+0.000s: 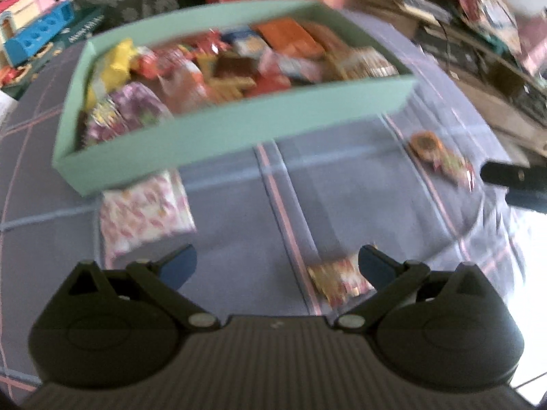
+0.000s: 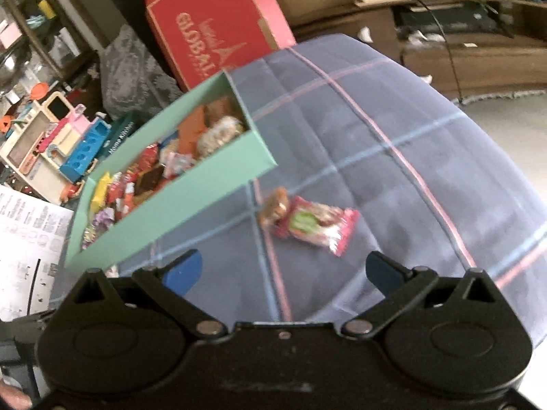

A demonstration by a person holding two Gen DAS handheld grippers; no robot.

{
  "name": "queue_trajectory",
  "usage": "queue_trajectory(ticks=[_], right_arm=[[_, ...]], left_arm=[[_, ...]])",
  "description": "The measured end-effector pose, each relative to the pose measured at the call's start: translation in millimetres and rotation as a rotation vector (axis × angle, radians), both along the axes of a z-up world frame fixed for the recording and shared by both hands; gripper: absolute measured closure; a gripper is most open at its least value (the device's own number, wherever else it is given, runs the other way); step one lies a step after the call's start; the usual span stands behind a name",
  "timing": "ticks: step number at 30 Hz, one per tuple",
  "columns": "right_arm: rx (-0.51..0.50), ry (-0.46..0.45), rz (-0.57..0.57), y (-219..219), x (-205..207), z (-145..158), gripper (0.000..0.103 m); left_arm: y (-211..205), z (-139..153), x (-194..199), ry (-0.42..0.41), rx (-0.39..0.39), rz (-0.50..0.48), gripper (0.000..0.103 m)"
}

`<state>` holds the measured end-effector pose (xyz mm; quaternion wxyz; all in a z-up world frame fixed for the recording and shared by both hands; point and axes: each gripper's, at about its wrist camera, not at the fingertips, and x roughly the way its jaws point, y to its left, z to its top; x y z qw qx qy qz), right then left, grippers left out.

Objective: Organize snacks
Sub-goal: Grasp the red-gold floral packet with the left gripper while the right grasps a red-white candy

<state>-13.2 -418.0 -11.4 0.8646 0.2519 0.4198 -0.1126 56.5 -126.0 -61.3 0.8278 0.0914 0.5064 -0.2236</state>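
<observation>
A blue-grey checked cloth [image 2: 393, 157] with pink and pale blue lines is spread over the surface, and everything in the task is laid on it. Whether a table or something softer lies beneath cannot be told.

A shallow mint-green box [image 1: 239, 126] is set on the far left part of the cloth and is filled with mixed wrapped snacks [image 1: 239, 68]; a yellow wrapper and purple wrappers are seen at its left end, orange packets at its far right corner. Behind the box, off the cloth, a red carton [image 2: 212, 24] with gold lettering is seen.

Four loose snacks are left outside the box. A white packet with a pink print [image 1: 147, 212] is touching the box's near left corner. A pink-edged wrapper with a green middle [image 2: 314, 227] is laid in the open cloth to the right of the box, with a brown round biscuit packet [image 2: 273, 206] touching its left end. A small yellow and red packet [image 1: 338, 282] is seen just beside the right finger of the left tool.

The left tool [image 1: 277, 266] is spread wide and empty above the cloth. The right tool [image 2: 283, 271] is likewise spread apart, with nothing gripped, near the pink-edged wrapper.
</observation>
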Motion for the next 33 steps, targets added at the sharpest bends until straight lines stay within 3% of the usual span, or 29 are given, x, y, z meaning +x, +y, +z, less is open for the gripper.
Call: queue_trajectory(ticks=[6, 20, 27, 33], right_arm=[[0.010, 0.019, -0.015, -5, -4, -12, 0.000], [-0.095, -0.018, 0.060, -6, 29, -14, 0.001], [-0.217, -0.013, 0.211, -1, 56, -18, 0.020], [-0.209, 0.038, 0.294, 12, 64, -30, 0.042]], left_arm=[[-11, -18, -15, 0.030, 0.056, -0.067, 0.000], [-30, -27, 0, -0.012, 0.111, -0.057, 0.000], [-27, -27, 8, -0.016, 0.095, -0.043, 0.000], [-18, -27, 14, -0.015, 0.088, -0.007, 0.000]])
